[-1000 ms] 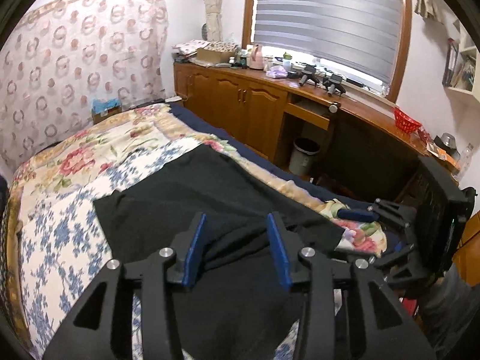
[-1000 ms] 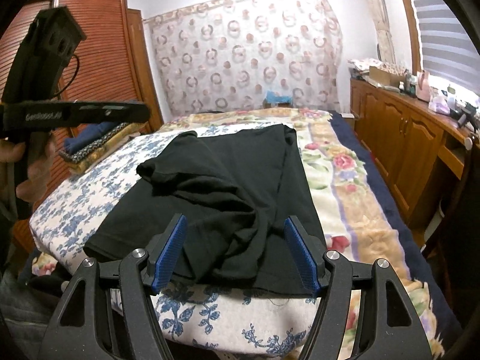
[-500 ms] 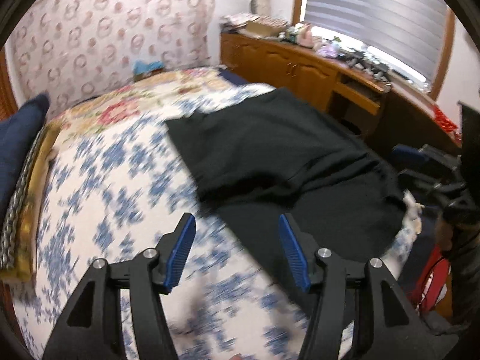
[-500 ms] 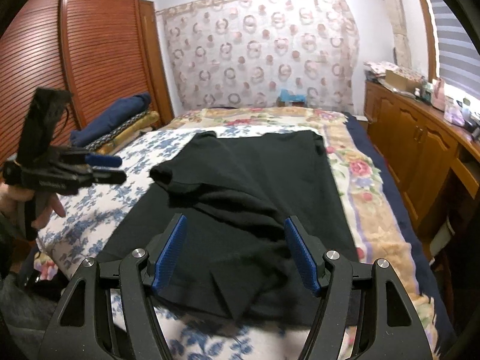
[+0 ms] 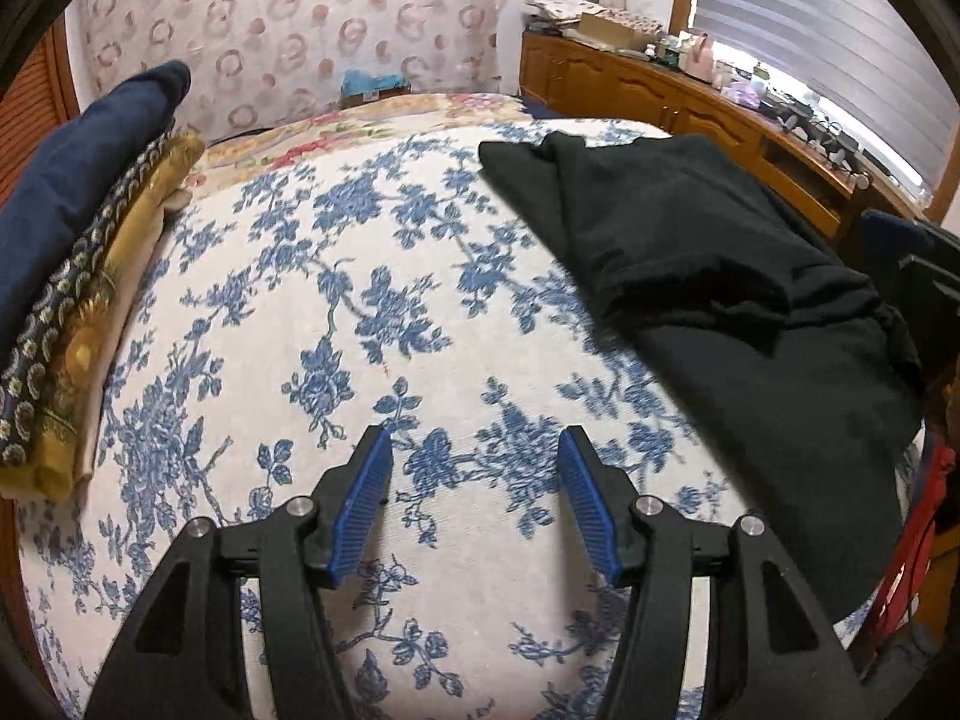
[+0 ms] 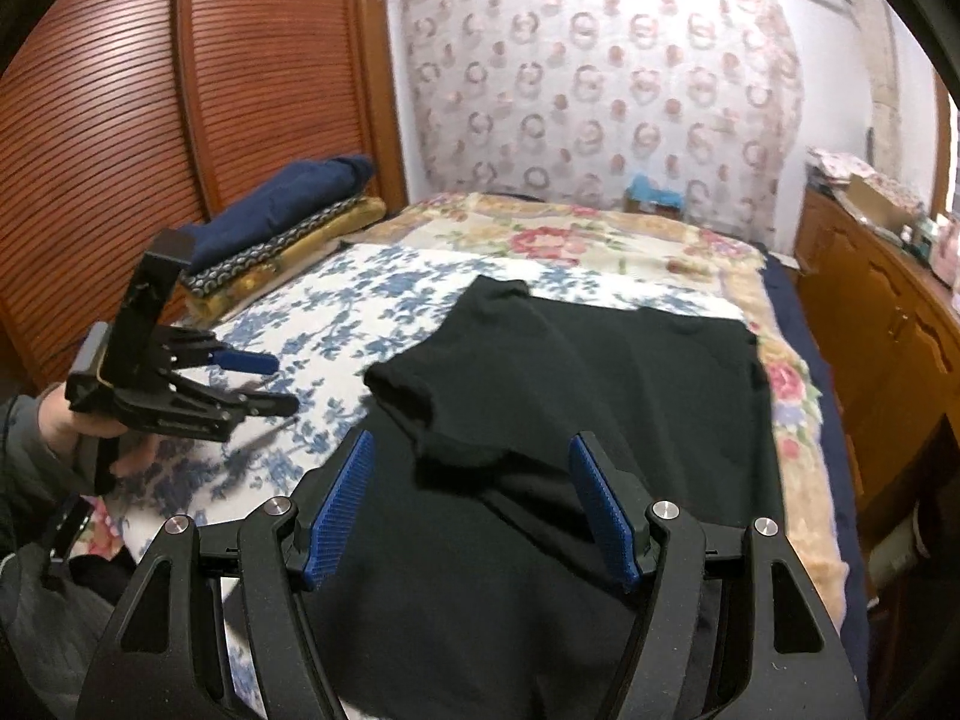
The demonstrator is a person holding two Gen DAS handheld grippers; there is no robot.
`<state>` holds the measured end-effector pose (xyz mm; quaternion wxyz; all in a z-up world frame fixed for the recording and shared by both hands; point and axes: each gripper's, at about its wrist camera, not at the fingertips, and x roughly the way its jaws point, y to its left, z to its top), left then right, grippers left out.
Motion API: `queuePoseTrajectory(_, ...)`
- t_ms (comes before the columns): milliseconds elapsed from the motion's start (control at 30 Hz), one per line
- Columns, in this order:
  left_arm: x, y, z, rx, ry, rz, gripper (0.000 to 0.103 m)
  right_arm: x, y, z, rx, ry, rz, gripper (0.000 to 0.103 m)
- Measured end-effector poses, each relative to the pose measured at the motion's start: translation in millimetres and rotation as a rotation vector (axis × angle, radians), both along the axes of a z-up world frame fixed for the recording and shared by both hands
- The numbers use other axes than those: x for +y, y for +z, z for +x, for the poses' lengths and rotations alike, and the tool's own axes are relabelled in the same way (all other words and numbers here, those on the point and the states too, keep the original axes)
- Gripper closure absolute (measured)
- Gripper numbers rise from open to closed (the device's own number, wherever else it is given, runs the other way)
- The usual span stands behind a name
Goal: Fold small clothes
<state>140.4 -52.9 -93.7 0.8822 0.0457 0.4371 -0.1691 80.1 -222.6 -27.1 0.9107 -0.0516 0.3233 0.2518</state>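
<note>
A black T-shirt point(image 6: 600, 396) lies flat on the bed, its left side and sleeve point(image 6: 432, 396) folded over the body. My right gripper point(image 6: 471, 462) hovers open just above the shirt's near part, with cloth under the jaws but nothing pinched. In the left wrist view the same shirt point(image 5: 720, 276) lies off to the right. My left gripper point(image 5: 474, 480) is open over the bare blue-flowered sheet point(image 5: 300, 312), holding nothing. It also shows in the right wrist view as the left gripper point(image 6: 279, 384), held in a hand, left of the shirt.
A stack of folded bedding point(image 5: 78, 276), navy on gold, sits at the bed's left edge next to a slatted wooden wardrobe point(image 6: 120, 120). Wooden cabinets point(image 6: 870, 324) run along the right side. A patterned curtain point(image 6: 600, 90) hangs behind the bed.
My left gripper has swung left off the black shirt and dropped over the flowered sheet, its jaws wider than a second ago. The right gripper moved across the shirt and stayed open.
</note>
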Motion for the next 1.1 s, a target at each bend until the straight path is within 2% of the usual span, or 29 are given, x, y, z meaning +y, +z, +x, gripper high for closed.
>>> queuePoseTrajectory(67,-2,-1,-2,-0.028,-0.005,0.028,0.045,8,-1,10,0.018,0.020,-0.007,0.034)
queuePoseTrajectory(233,-3,-1,0,-0.036,-0.007,0.021,0.042,30,-8,29,0.054,0.063,-0.038,0.034)
queuePoseTrajectory(400,-10,-3,1,-0.024,-0.057,0.031,0.018,52,-28,56,0.122,0.094,-0.086,0.034)
queuePoseTrajectory(567,-11,-3,0,-0.020,-0.062,0.032,0.016,68,-49,73,0.177,0.119,-0.147,0.034)
queuePoseTrajectory(767,-10,-3,1,-0.016,-0.051,0.038,0.011,74,-61,73,0.186,0.132,-0.217,0.035)
queuePoseTrajectory(867,-10,-5,2,-0.013,-0.044,0.040,0.007,77,-64,73,0.170,0.137,-0.270,0.048)
queuePoseTrajectory(900,-10,-5,3,-0.010,-0.041,0.041,0.006,79,-64,72,0.155,0.141,-0.295,0.056)
queuePoseTrajectory(933,-9,-5,3,-0.009,-0.039,0.040,0.006,79,-63,71,0.151,0.144,-0.301,0.073)
queuePoseTrajectory(1000,-9,-5,3,-0.009,-0.039,0.040,0.005,78,-60,72,0.148,0.153,-0.302,0.092)
queuePoseTrajectory(1033,-9,-5,3,-0.009,-0.039,0.039,0.005,77,-57,72,0.141,0.150,-0.301,0.096)
queuePoseTrajectory(1100,-9,-5,3,-0.009,-0.041,0.040,0.005,70,-49,74,0.122,0.134,-0.280,0.096)
